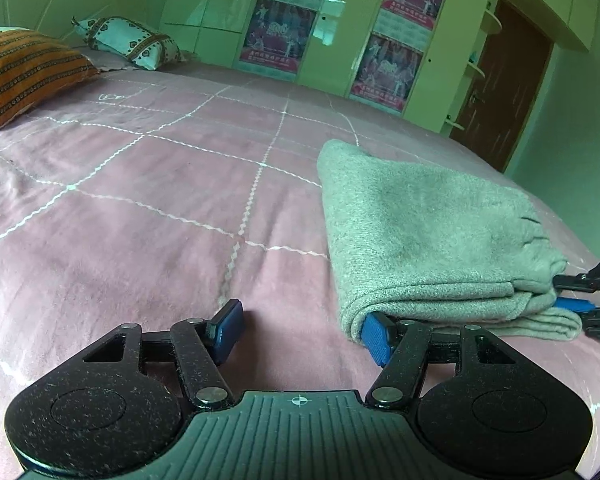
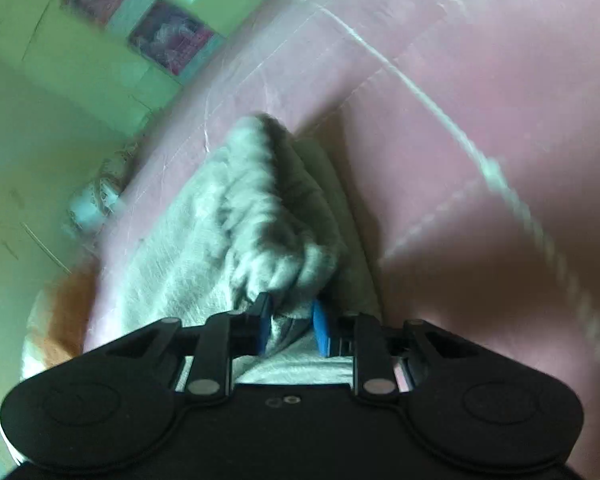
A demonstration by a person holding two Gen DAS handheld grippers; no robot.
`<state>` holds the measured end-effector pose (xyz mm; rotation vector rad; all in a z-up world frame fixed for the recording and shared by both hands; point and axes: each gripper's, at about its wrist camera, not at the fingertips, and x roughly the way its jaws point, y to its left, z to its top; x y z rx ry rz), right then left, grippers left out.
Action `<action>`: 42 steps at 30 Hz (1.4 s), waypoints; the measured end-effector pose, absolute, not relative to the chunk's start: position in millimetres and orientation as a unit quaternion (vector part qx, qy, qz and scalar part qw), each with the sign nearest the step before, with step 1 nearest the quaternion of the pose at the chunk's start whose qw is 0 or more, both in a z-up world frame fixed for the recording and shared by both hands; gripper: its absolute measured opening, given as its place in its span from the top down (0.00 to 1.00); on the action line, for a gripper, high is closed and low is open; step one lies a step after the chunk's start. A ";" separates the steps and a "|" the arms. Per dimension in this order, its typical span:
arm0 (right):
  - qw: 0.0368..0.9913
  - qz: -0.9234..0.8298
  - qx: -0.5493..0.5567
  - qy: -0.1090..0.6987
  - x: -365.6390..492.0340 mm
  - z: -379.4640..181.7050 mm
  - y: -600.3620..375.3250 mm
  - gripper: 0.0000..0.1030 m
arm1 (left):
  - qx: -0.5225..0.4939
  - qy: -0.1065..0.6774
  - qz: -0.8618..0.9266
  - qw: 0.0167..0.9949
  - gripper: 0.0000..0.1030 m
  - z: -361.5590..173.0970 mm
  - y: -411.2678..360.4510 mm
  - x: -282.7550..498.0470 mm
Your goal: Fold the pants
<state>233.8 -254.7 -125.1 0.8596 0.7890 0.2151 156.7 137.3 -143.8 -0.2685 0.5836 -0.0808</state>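
**Grey pants folded on the pink bed, right claw pinching their edge**

The pants [image 1: 428, 236] lie folded in a thick grey bundle near the bed's [image 1: 140, 208] right edge. The left claw [image 1: 304, 332] stands wide, with its right pad tucked under the bundle's near corner and its left pad on bare cover. The right claw [image 2: 292, 326] is narrow, its blue pads pressed on a gathered fold of the pants. Two pillows [image 1: 24, 68] sit at the bed's far left corner. Posters [image 1: 384, 68] on the wardrobe carry writing too small to read.
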 end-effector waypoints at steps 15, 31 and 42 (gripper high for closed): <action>0.859 0.111 0.371 0.336 243.0 -108.0 -295.6 0.35 | -0.238 0.293 -0.122 0.918 0.38 -108.0 158.3 206.9; 0.878 0.128 0.250 0.387 261.4 -95.8 -249.6 0.71 | -0.267 0.341 -0.105 0.895 0.37 -142.0 157.6 225.7; 0.865 0.128 0.340 0.346 241.6 -91.5 -283.7 0.28 | -0.269 0.332 -0.143 0.893 0.33 -129.4 165.1 256.8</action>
